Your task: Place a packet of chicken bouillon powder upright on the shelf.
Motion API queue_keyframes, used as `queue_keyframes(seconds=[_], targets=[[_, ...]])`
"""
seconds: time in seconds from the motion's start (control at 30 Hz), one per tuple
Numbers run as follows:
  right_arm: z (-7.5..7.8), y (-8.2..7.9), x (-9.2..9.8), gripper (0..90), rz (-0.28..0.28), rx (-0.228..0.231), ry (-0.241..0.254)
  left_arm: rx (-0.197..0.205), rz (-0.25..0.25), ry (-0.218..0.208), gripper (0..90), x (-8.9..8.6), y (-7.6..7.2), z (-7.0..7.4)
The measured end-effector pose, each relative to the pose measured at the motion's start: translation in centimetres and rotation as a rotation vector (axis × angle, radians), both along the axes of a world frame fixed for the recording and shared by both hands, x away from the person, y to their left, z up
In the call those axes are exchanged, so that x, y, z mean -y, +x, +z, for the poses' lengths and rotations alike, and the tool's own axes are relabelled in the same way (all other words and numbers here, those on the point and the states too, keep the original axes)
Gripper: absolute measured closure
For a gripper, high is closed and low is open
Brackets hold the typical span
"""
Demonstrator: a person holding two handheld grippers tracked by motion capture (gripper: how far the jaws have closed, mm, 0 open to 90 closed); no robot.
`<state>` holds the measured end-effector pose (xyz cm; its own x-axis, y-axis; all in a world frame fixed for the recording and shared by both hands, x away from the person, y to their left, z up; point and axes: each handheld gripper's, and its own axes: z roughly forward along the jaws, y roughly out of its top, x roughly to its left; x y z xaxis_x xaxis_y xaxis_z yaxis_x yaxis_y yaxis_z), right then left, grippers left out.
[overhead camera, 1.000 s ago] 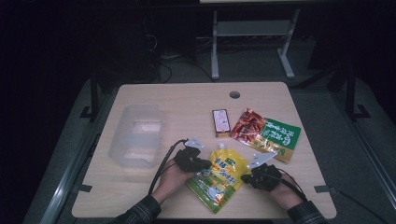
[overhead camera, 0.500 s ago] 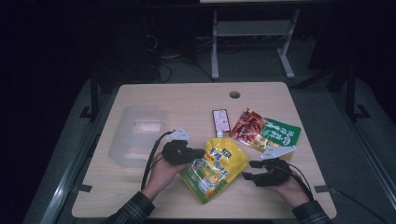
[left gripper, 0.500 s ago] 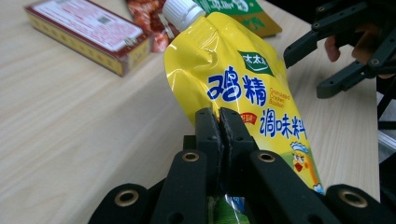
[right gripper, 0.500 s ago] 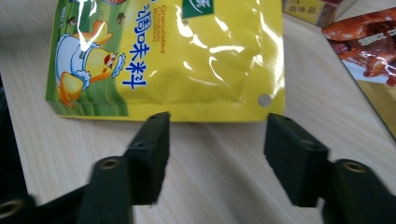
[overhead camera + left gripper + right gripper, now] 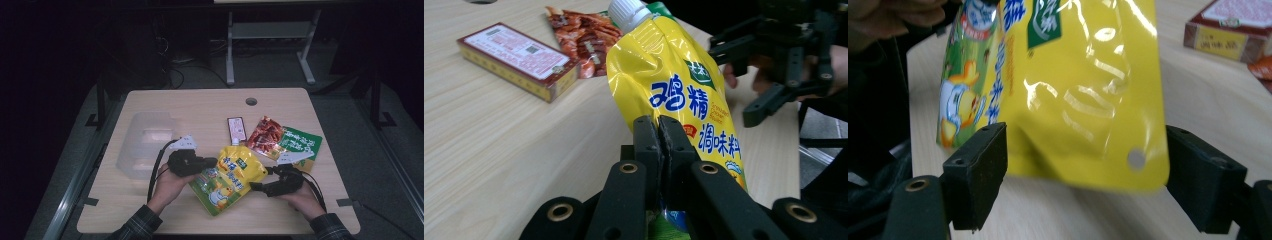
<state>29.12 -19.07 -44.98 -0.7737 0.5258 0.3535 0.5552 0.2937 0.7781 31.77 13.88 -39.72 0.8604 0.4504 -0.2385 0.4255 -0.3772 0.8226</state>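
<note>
Table (image 5: pixel 165 100): light wood, round cable hole (image 5: pixel 251 101) near the far edge. Clear plastic bin (image 5: pixel 142 145) sits at your left, well apart from the snacks.

Yellow spouted pouch of chicken seasoning (image 5: pixel 230 175), white cap, is lifted off the wood at the near middle of the table, between your two hands; in the left gripper view the pouch (image 5: pixel 674 85) stands tilted with its cap away from you.

Green snack bag (image 5: pixel 300 145) lies flat at the right, touching the red snack pack (image 5: pixel 263 137) beside it. Small red-and-yellow box (image 5: pixel 236 130) lies just left of the red pack, apart from the pouch.

Your left gripper (image 5: pixel 212 162) has its jaws together, clamped on the pouch's left edge; the left gripper view shows the pads pinching the yellow film at mid-height.

Your right gripper (image 5: pixel 255 186) sits at the pouch's lower right side. Its jaws have just been opening and now stand wide apart; in the right gripper view the pouch's bottom edge (image 5: pixel 1083 100) hangs between them, neither pad pressing it. You hold the pouch with the left gripper alone.
</note>
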Motion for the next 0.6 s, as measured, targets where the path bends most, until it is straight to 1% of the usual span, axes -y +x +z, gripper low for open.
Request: queue_keyframes(seconds=[0.07, 0.13, 0.2, 0.27, 0.33, 0.4, 0.5, 0.6], targets=[[0.02, 0.40, -0.21, 22.2, 0.005, 0.006, 0.025, -0.001, -0.003, -0.003, 87.8, 0.13, -0.11, 0.07], [0.02, 0.60, -0.43, 25.6, 0.011, 0.003, 0.051, 0.003, -0.006, 0.001, 87.7, 0.20, -0.18, 0.08], [-0.04, 0.62, -0.63, 30.3, 0.025, 0.002, 0.062, 0.003, -0.006, 0.002, 87.7, 0.23, -0.19, 0.09], [-0.11, 0.49, -0.88, 39.0, 0.052, -0.003, 0.059, 0.004, -0.001, 0.003, 87.7, 0.20, -0.15, 0.07], [-0.11, 0.43, -1.00, 48.3, 0.063, -0.002, 0.060, 0.001, 0.007, -0.002, 87.7, 0.12, -0.12, 0.05], [-0.04, 0.35, -1.05, 58.2, 0.071, -0.003, 0.066, 0.009, 0.009, 0.001, 87.7, 0.01, -0.11, 0.07], [0.12, 0.30, -0.98, 70.6, 0.091, 0.007, 0.086, 0.011, 0.018, -0.008, 87.7, -0.24, -0.03, 0.12], [0.52, 0.14, -0.92, 82.1, 0.107, 0.020, 0.118, 0.013, 0.021, -0.009, 87.6, -0.28, -0.08, 0.11]])
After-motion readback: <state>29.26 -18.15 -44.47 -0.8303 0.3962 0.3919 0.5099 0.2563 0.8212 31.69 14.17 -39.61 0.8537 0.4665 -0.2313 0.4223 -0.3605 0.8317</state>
